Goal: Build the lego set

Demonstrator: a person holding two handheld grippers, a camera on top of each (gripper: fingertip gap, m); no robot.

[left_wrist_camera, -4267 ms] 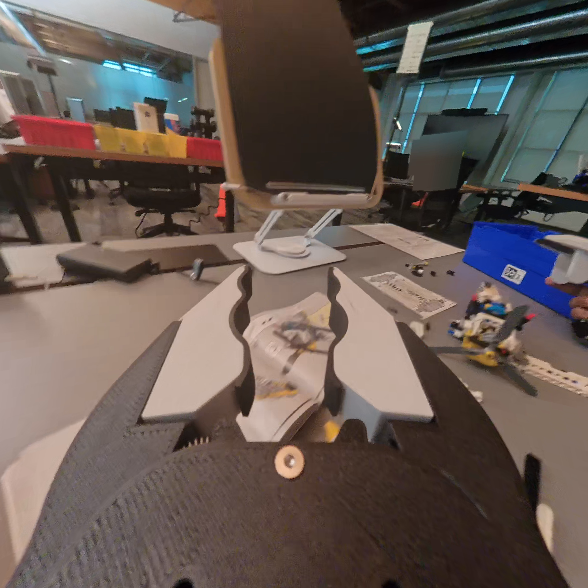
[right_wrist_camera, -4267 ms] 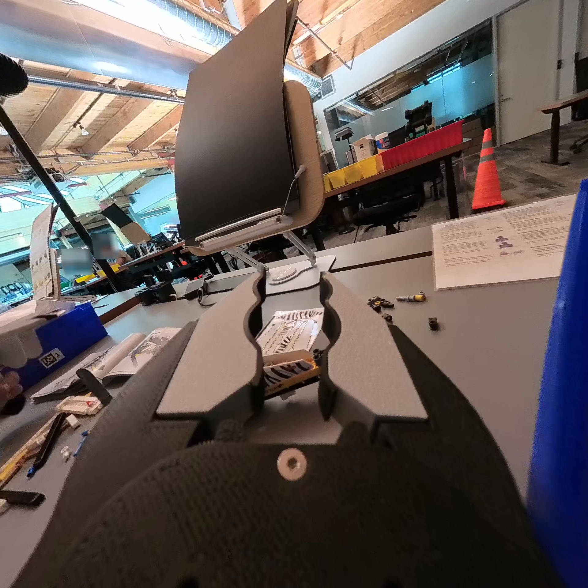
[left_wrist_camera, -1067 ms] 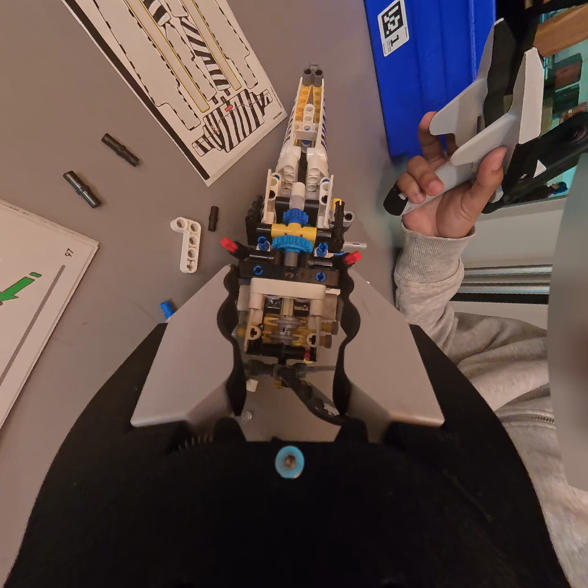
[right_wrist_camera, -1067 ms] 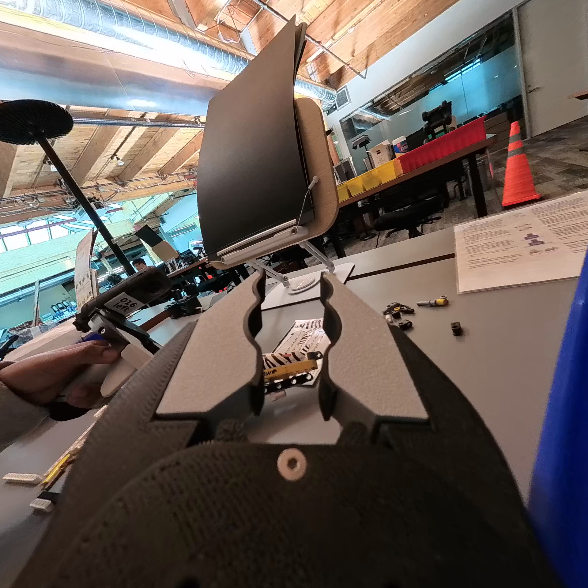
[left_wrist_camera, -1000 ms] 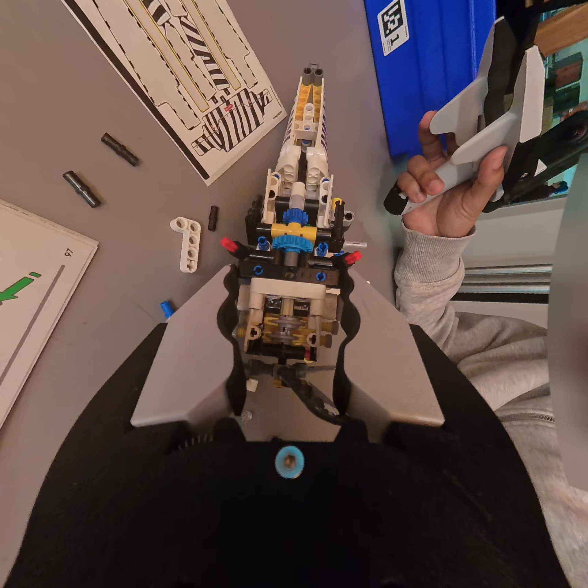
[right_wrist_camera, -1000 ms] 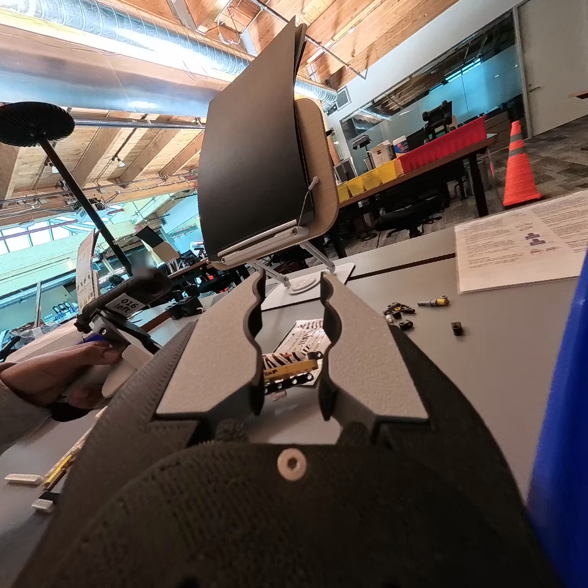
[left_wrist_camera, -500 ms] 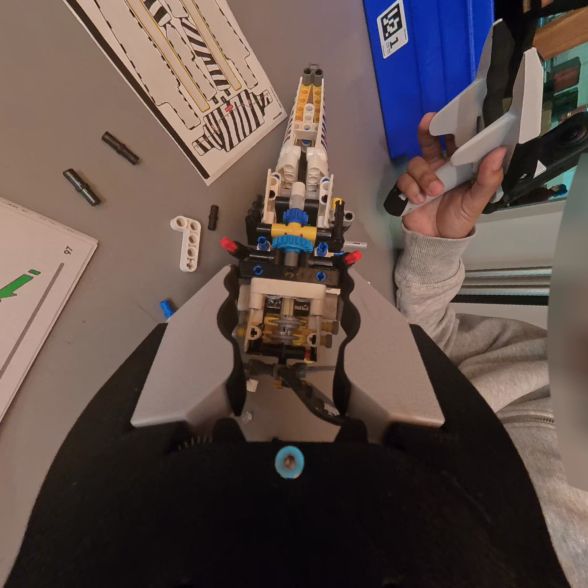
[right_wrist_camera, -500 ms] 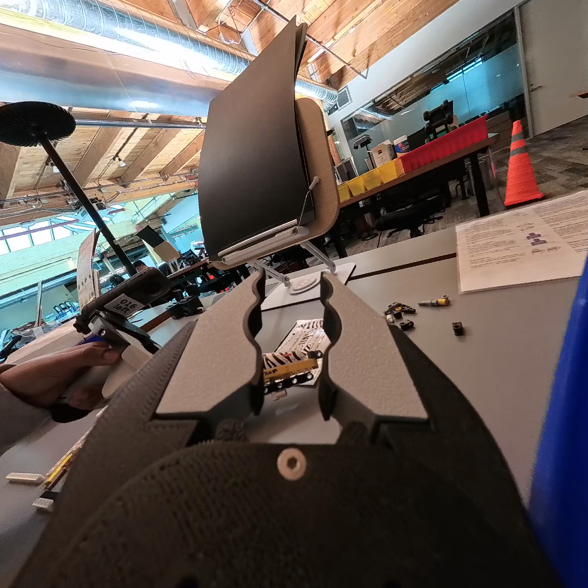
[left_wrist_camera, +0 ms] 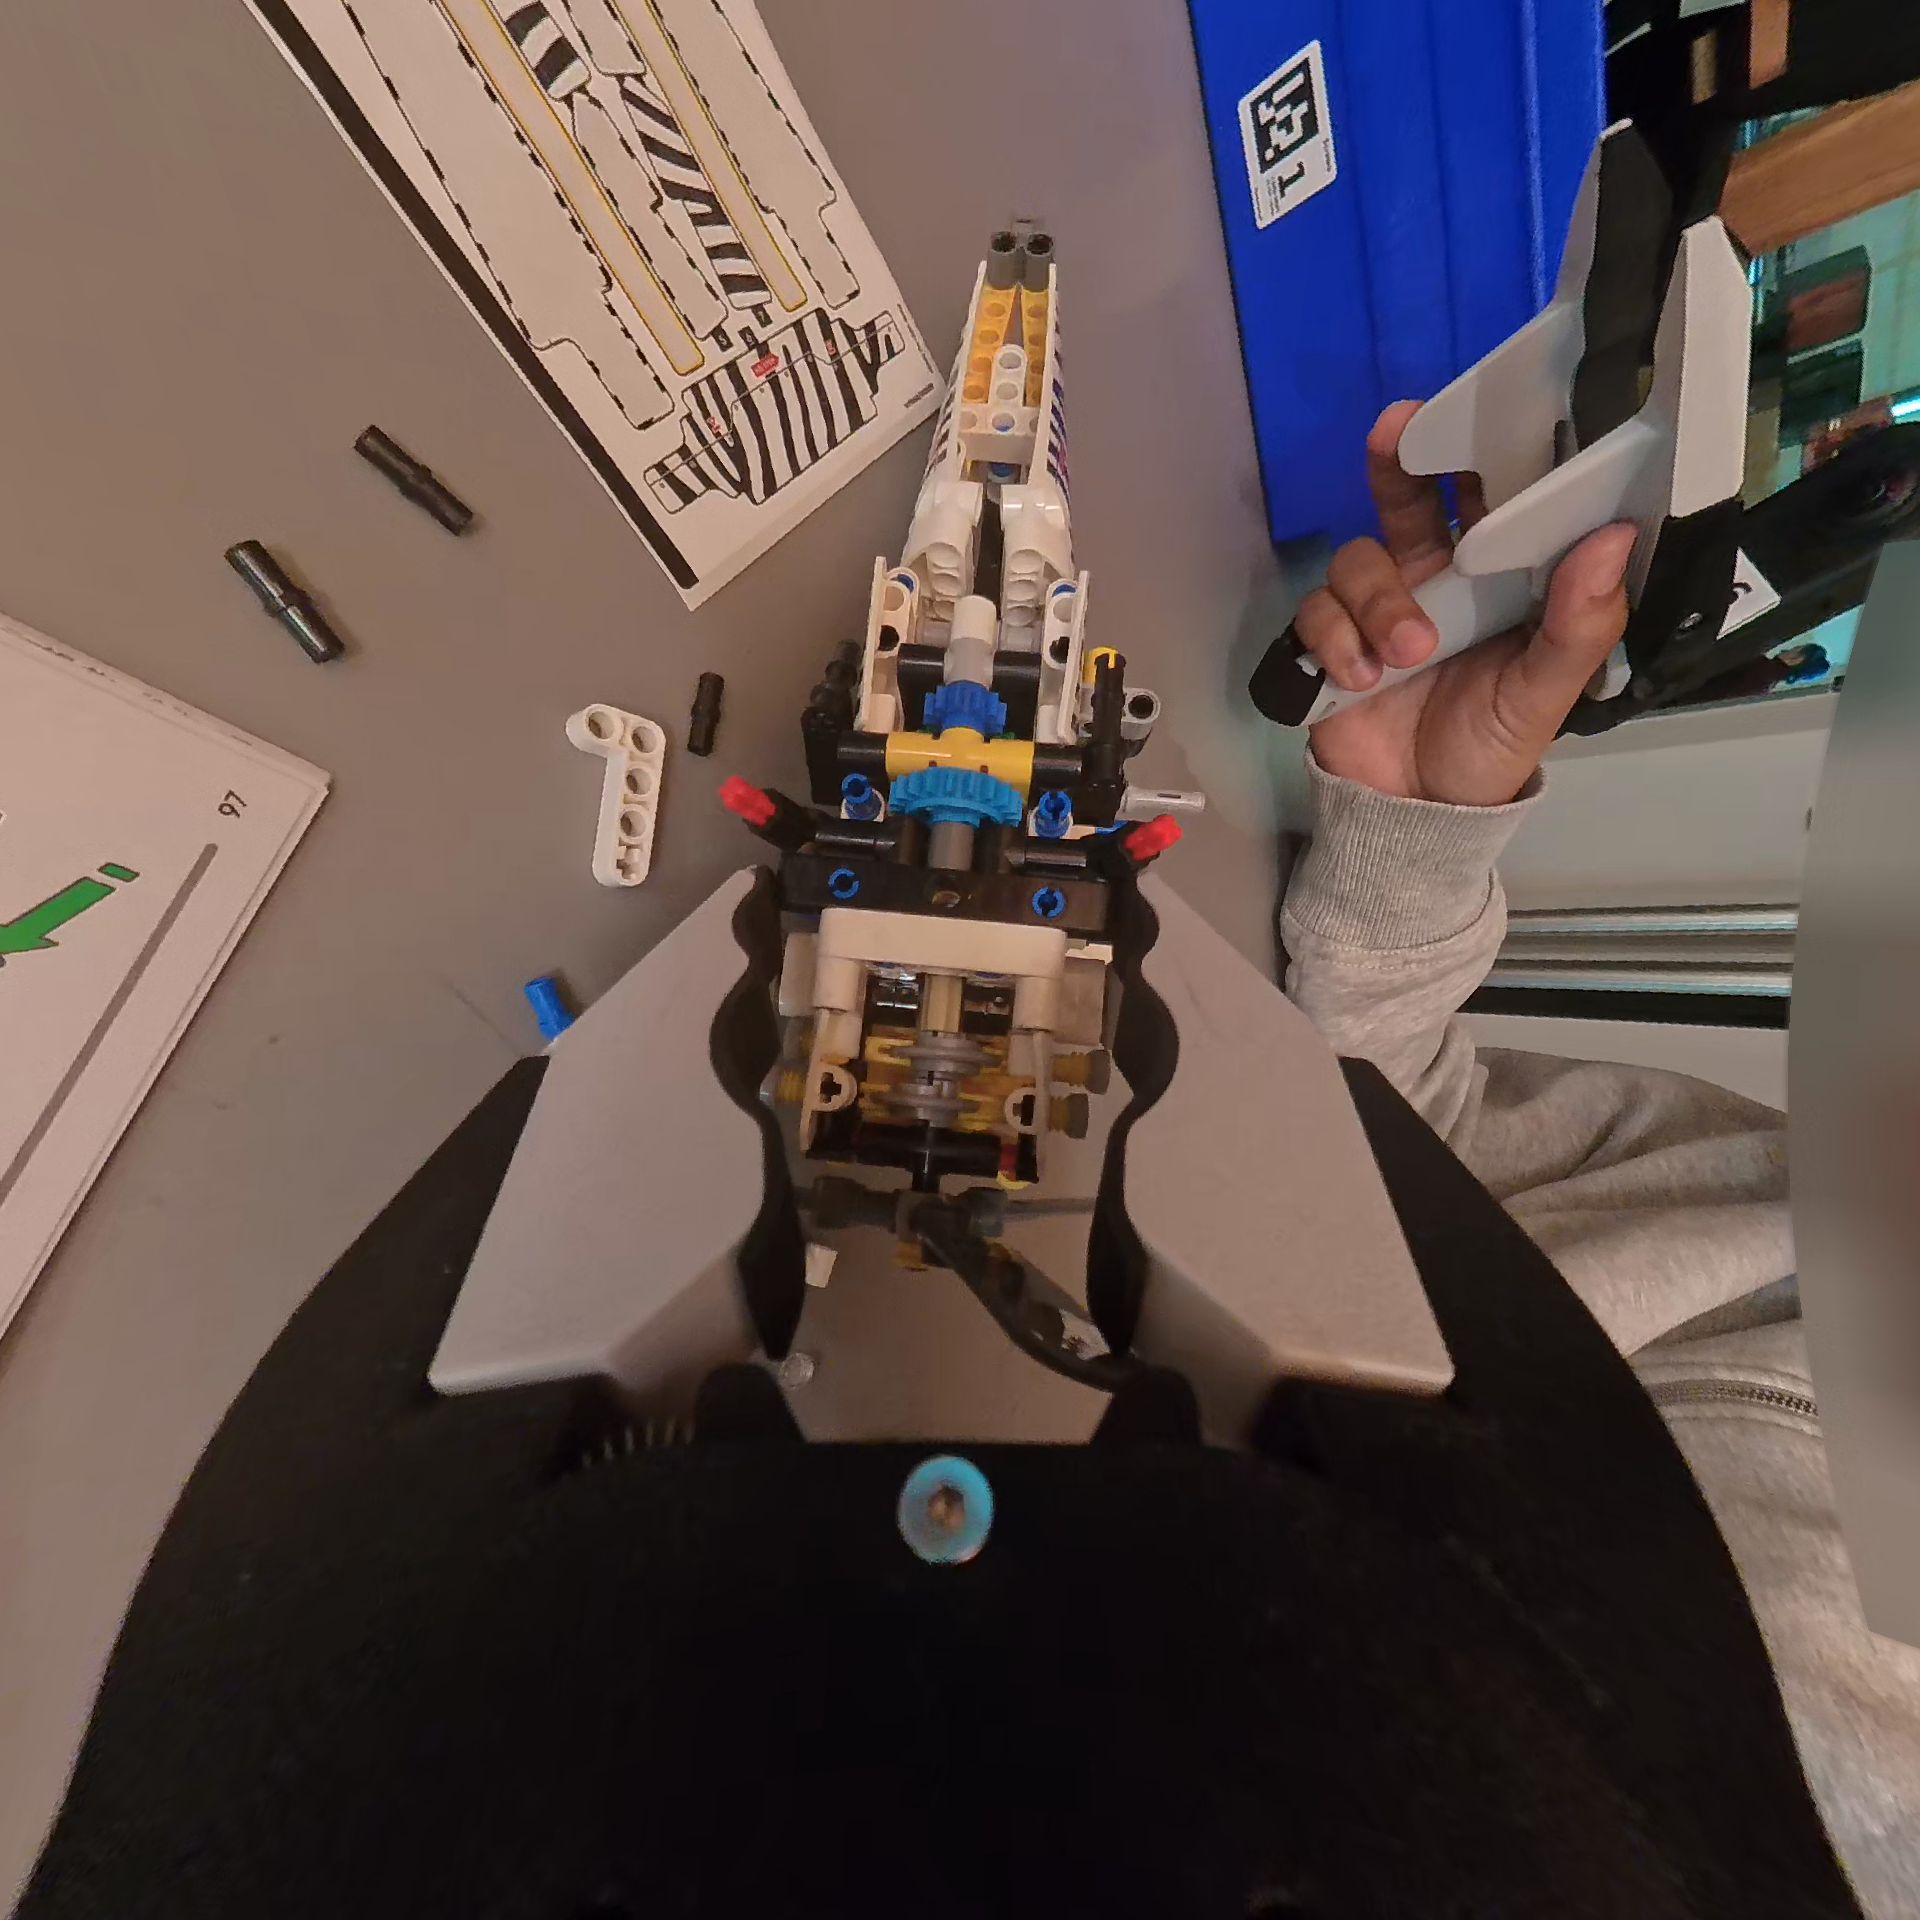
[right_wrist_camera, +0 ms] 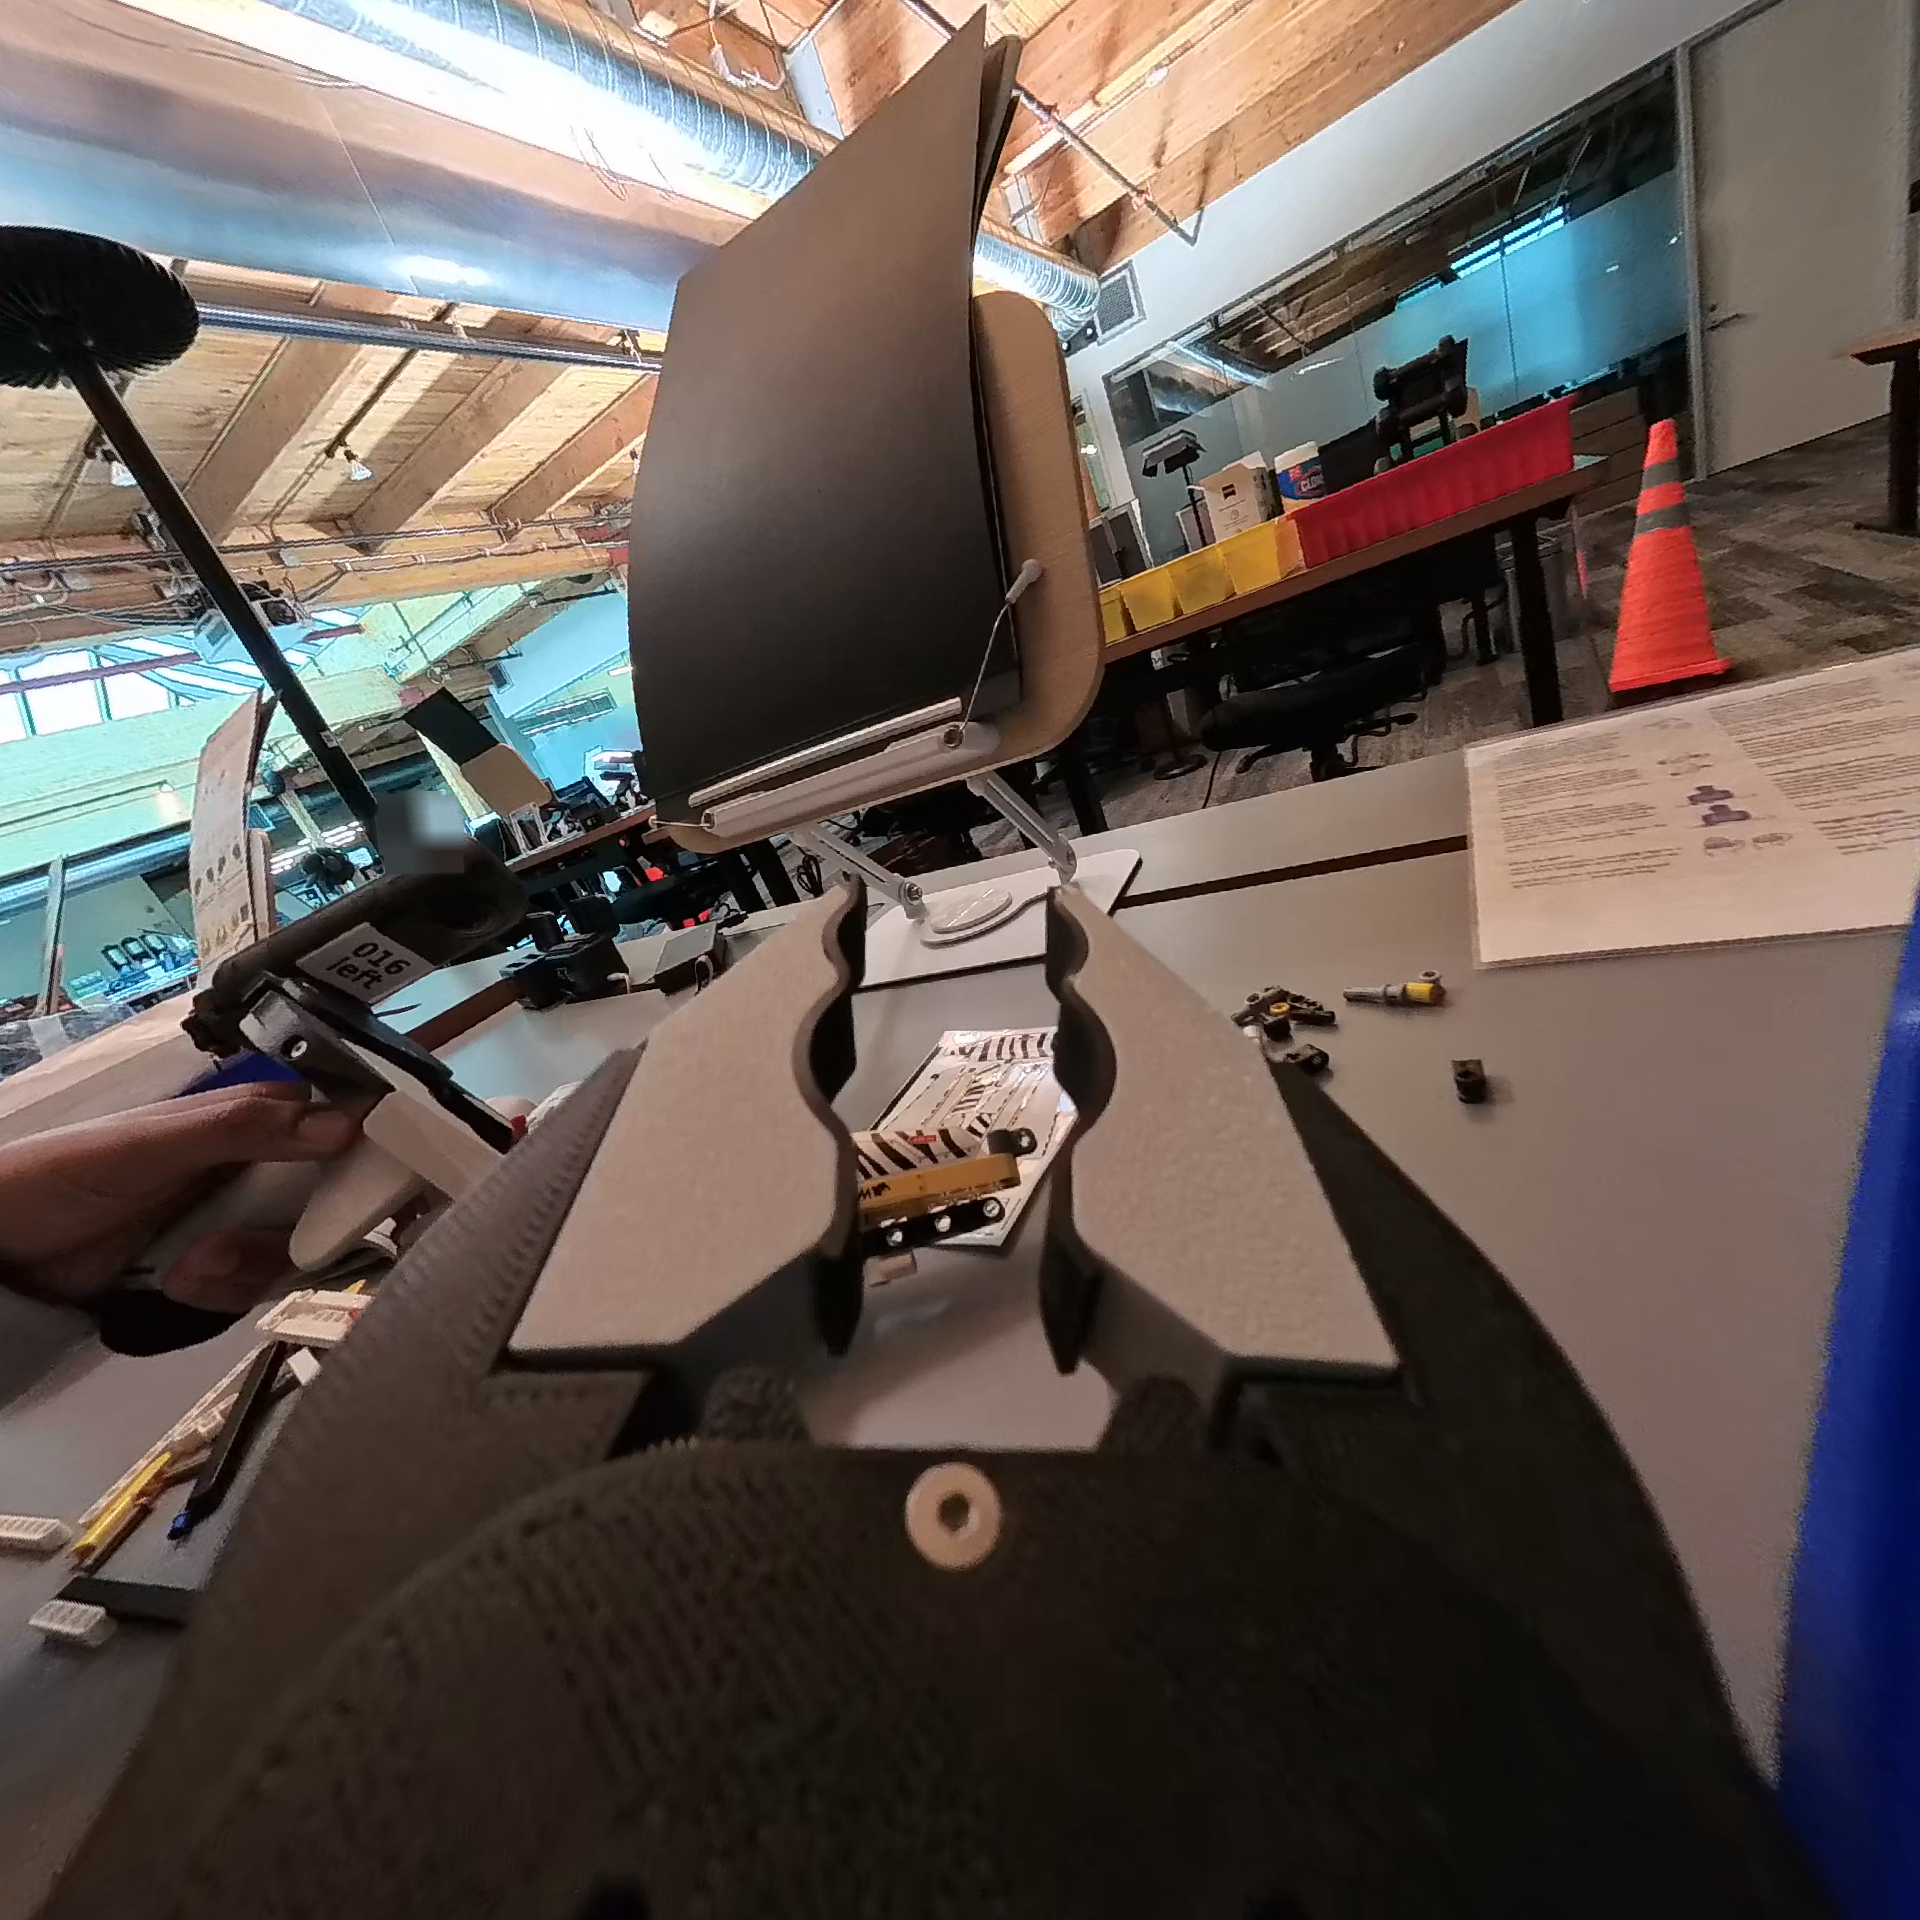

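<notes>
The lego model (left_wrist_camera: pixel 977 748), a long white, yellow and black build with blue gears, lies on the grey table (left_wrist_camera: pixel 260 1143). My left gripper (left_wrist_camera: pixel 943 894) looks straight down, and its jaws press on both sides of the model's black and white body. The model's yellow tail beam (right_wrist_camera: pixel 935 1174) shows through the gap of my right gripper (right_wrist_camera: pixel 951 914), which is open, empty and held low over the table. A hand holds that right gripper at the upper right of the left wrist view (left_wrist_camera: pixel 1558 416).
A white L-beam (left_wrist_camera: pixel 623 790), black pins (left_wrist_camera: pixel 412 480) and a blue pin (left_wrist_camera: pixel 542 1003) lie left of the model. Nearby are a striped sticker sheet (left_wrist_camera: pixel 623 260), an instruction booklet (left_wrist_camera: pixel 104 883), a blue bin (left_wrist_camera: pixel 1382 260), a book stand (right_wrist_camera: pixel 831 468), small parts (right_wrist_camera: pixel 1283 1013) and a printed sheet (right_wrist_camera: pixel 1714 810). My left tips are roughly 5 cm from the blue pin (left_wrist_camera: pixel 542 1003).
Since 4.3 s ago my left gripper has left the booklet, turned downward and closed around the model. Over the last second both grippers have barely moved.
</notes>
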